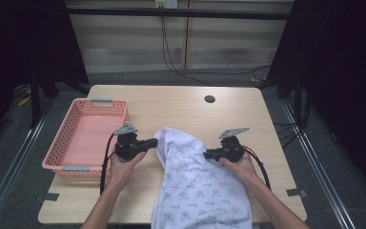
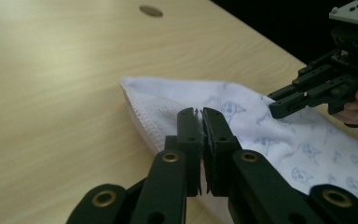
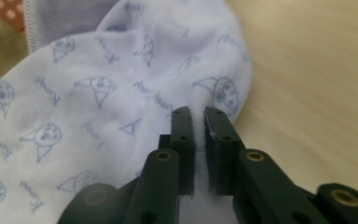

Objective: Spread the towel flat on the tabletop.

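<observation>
the printed white cloth lies on the worktop, its near end hanging over the front edge. the left tongs are pinching its stitched left edge; the right tongs are pinching the right fold. the step looks like gripping both sides for a fold or lift. next, both hands should rise together, evenly, perhaps toward the pink basket.

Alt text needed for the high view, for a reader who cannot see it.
A person's left gripper and right gripper pinch opposite edges of a white printed cloth on a wooden table. An empty pink basket sits at the table's left.
</observation>
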The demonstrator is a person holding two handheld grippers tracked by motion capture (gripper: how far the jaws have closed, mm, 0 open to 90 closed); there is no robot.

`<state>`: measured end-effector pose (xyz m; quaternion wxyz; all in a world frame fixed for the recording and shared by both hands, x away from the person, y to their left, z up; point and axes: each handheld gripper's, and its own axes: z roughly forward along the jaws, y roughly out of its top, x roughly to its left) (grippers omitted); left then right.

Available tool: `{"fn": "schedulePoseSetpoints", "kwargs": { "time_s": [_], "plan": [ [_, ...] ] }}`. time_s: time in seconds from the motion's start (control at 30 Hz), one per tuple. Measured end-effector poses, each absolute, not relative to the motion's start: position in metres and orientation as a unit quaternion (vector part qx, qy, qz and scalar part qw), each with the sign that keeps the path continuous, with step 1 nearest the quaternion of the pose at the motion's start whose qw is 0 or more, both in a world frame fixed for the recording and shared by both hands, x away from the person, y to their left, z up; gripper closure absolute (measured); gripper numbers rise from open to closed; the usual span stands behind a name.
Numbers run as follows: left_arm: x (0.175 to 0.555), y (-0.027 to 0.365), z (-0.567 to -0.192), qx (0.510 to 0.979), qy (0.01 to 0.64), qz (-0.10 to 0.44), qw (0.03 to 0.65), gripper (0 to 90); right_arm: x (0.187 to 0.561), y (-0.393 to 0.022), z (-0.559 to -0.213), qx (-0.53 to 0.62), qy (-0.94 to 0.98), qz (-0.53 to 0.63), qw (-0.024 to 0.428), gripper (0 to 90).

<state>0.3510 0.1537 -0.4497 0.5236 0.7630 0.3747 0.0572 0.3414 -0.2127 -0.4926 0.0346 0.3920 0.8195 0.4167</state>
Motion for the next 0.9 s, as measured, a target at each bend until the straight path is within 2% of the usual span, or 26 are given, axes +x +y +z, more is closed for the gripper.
{"fn": "schedulePoseSetpoints", "kwargs": {
  "time_s": [0.27,0.43,0.5,0.67,0.83,0.9],
  "plan": [
    [0.343,0.147,-0.407,0.756,0.337,0.079,0.556,86.9,0.34,-0.259,-0.436,0.411,0.782,0.452,0.125,86.3],
    [0.321,0.135,-0.399,0.779,0.291,0.07,0.551,86.9,0.315,-0.267,-0.414,0.383,0.78,0.473,0.144,86.2],
    [0.306,0.133,-0.409,0.801,0.282,0.059,0.525,86.8,0.293,-0.262,-0.416,0.359,0.791,0.476,0.136,86.0],
    [0.279,0.136,-0.44,0.833,0.283,0.033,0.474,86.8,0.239,-0.239,-0.449,0.309,0.835,0.451,0.069,86.0],
    [0.26,0.142,-0.462,0.861,0.292,0.019,0.416,86.7,0.216,-0.233,-0.482,0.304,0.863,0.402,0.023,84.8],
    [0.255,0.144,-0.474,0.872,0.3,0.022,0.387,86.7,0.211,-0.235,-0.487,0.306,0.869,0.388,0.017,78.9]
  ]
}}
